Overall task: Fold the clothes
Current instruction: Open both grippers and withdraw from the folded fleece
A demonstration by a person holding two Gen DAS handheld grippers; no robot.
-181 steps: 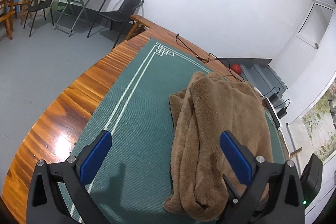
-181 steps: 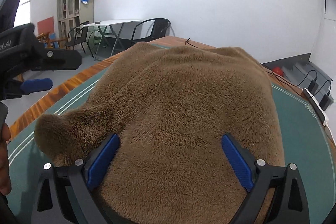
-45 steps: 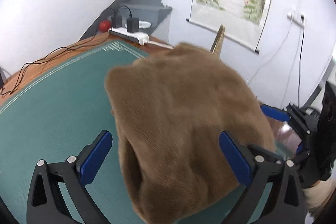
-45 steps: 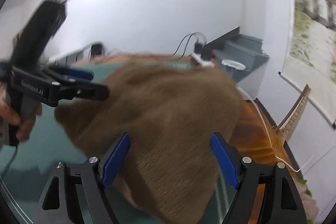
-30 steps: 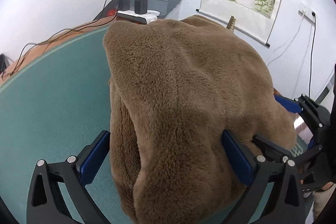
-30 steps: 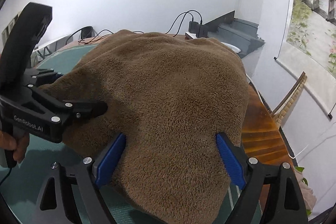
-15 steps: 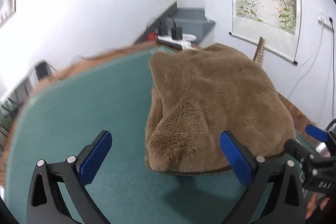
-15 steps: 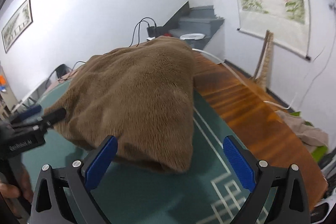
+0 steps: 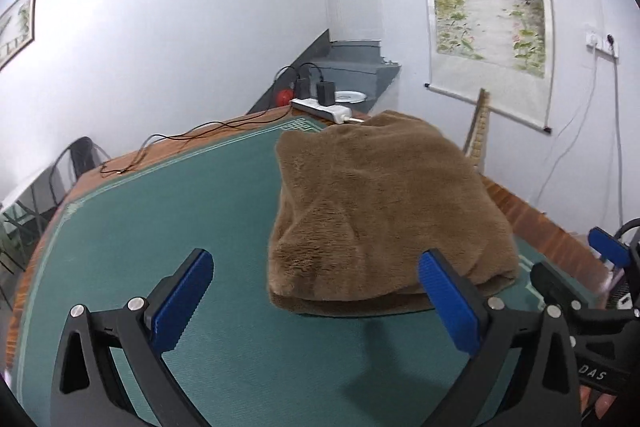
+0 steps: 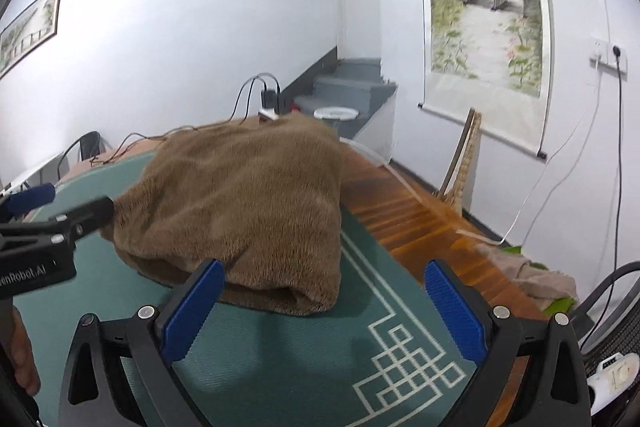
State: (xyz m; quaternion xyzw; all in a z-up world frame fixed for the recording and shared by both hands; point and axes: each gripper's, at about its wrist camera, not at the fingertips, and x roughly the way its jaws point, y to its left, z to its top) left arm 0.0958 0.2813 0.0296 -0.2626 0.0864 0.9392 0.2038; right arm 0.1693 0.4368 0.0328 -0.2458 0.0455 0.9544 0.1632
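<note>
Lying on the green mat (image 9: 168,227) is a brown fleece (image 9: 384,211), folded into a thick, soft pile. In the left wrist view the left gripper (image 9: 316,291) is wide open and holds nothing. Its right finger (image 9: 448,301) is just in front of the fleece's near edge, and its left finger is well away from the fleece, over bare mat. Behind the fleece, a white power strip (image 9: 320,109) sits at the far edge of the surface (image 9: 532,215). The right gripper (image 9: 580,275) shows near the fleece's right side.

In the right wrist view the right gripper (image 10: 320,307) is wide open too, with nothing in it. Its left finger (image 10: 192,311) is just in front of the fleece (image 10: 244,203). The left gripper (image 10: 68,211) is beside the fleece's left edge; whether it touches is hard to tell. To the right of the fleece the mat ends and brown wood (image 10: 416,223) shows.
</note>
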